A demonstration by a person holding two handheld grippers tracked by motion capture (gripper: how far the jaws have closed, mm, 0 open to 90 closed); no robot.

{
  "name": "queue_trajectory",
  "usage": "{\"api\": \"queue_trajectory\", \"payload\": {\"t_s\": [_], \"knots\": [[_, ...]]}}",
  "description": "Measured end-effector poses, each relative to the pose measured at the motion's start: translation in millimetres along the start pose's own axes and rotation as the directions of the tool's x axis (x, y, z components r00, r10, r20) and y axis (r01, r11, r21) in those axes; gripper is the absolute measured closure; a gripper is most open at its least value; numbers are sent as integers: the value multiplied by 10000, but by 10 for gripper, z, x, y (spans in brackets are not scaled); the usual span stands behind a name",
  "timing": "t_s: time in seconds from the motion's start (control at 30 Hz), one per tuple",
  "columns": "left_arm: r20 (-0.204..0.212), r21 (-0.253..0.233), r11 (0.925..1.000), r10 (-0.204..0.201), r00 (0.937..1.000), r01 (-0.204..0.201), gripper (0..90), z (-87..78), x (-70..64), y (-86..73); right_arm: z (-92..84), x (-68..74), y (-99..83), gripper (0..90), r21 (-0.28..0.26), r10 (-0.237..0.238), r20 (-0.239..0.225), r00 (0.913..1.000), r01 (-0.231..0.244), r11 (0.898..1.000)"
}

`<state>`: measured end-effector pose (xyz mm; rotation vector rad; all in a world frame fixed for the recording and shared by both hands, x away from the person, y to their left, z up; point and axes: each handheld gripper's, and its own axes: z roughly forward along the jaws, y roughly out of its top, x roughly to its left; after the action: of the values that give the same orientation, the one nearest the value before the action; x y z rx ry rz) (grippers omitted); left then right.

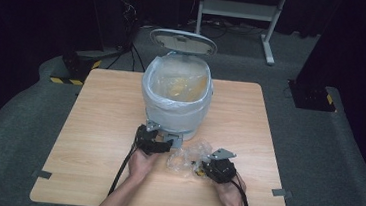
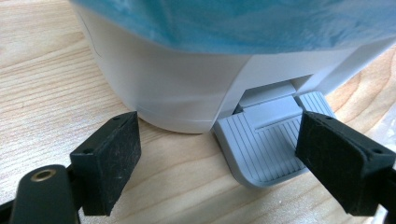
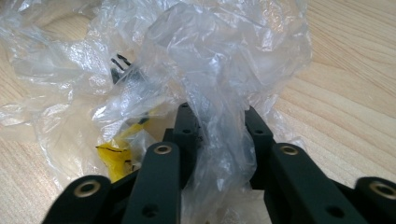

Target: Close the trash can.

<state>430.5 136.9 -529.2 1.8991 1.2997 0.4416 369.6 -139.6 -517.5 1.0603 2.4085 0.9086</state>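
Right hand-held gripper (image 3: 217, 140) pinches clear plastic wrapper (image 3: 196, 70); print unreadable

Wooden table (image 1: 104, 116); white frame (image 1: 239, 10); grey carpet (image 1: 328, 146).

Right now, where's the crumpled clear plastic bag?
High view: the crumpled clear plastic bag lies on the table just in front of the pedal bin, right of its pedal. The right gripper has a fold of it between its jaws.

Lined bin (image 1: 176, 95) (lid up), crumpled plastic (image 1: 186, 158)
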Motion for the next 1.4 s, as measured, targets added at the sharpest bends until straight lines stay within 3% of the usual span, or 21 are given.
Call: {"api": "queue_trajectory", "payload": {"t_s": [0.2, 0.57, 0.8, 1.4], "knots": [[2, -7, 10000, -13, 10000, 13, 143, 0, -1, -1, -3, -3, 5, 779, 22, -188, 38, 9998, 187, 9998], [2, -8, 10000, -16, 10000, 16, 143, 0, -1, -1, -35, -66, -8, 805, -126, -98, -234, 9997, 95, 9999], [-22, 7, 10000, -20, 10000, 20, 144, -3, -1, -1, -102, -134, -19, 812, -362, 167, -408, 9990, -182, 9992], [-29, -3, 10000, -37, 10000, 37, 147, -4, -3, -2, -299, -201, 27, 826, -756, 153, -552, 9984, -194, 9970]]}}
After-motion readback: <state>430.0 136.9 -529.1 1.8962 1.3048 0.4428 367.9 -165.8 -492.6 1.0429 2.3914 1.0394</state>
